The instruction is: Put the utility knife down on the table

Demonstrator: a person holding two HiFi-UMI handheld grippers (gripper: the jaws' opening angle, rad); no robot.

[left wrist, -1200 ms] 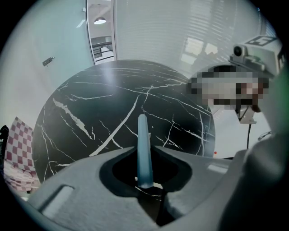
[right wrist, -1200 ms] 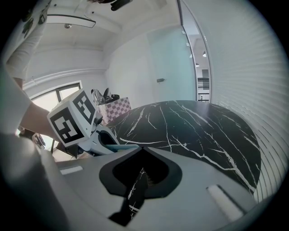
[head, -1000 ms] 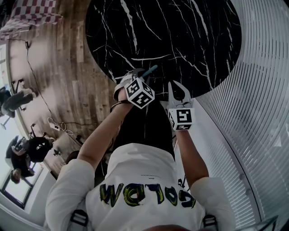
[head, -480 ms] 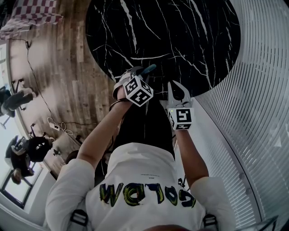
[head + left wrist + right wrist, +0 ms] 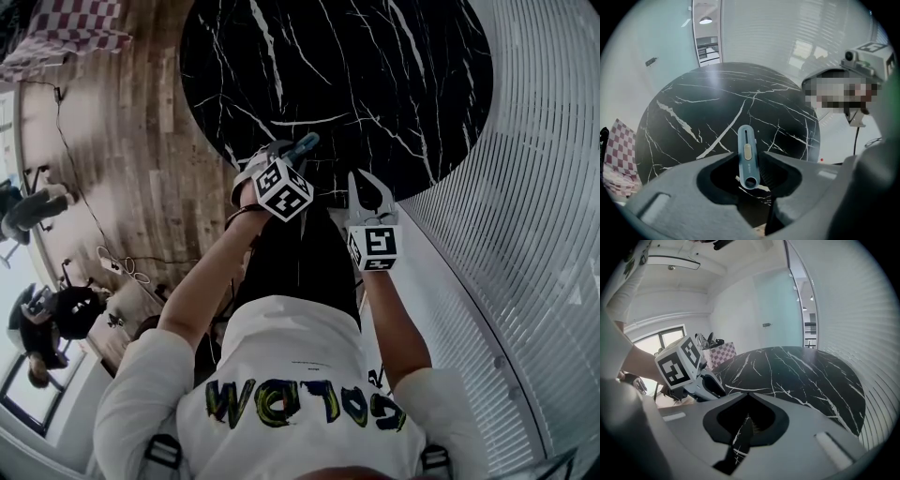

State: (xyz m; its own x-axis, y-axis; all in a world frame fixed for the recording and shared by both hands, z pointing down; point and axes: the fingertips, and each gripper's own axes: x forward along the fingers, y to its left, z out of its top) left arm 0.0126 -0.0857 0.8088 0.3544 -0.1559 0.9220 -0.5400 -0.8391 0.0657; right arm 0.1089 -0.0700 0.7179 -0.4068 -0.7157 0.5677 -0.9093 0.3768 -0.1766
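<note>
A slim blue-grey utility knife [image 5: 747, 157] lies between the jaws of my left gripper [image 5: 747, 161] over the near edge of the round black marble table [image 5: 717, 108]. The jaws are opening. A thin gap shows beside the knife, and the right ribbed pad is bare. In the head view the knife [image 5: 307, 144] sticks out past the left gripper [image 5: 292, 156] onto the table [image 5: 375, 75]. My right gripper [image 5: 362, 176] hovers to the right at the table's edge, its jaws shut with nothing in them [image 5: 746, 399].
Wooden floor [image 5: 141, 141] lies left of the table, and a white slatted wall [image 5: 534, 234] curves along the right. A checkered cloth [image 5: 75, 23] sits at the far left. People [image 5: 66, 309] stand at the lower left.
The left gripper's marker cube has edged slightly up and left. The knife points the same way over the table edge. The right gripper has kept still.
</note>
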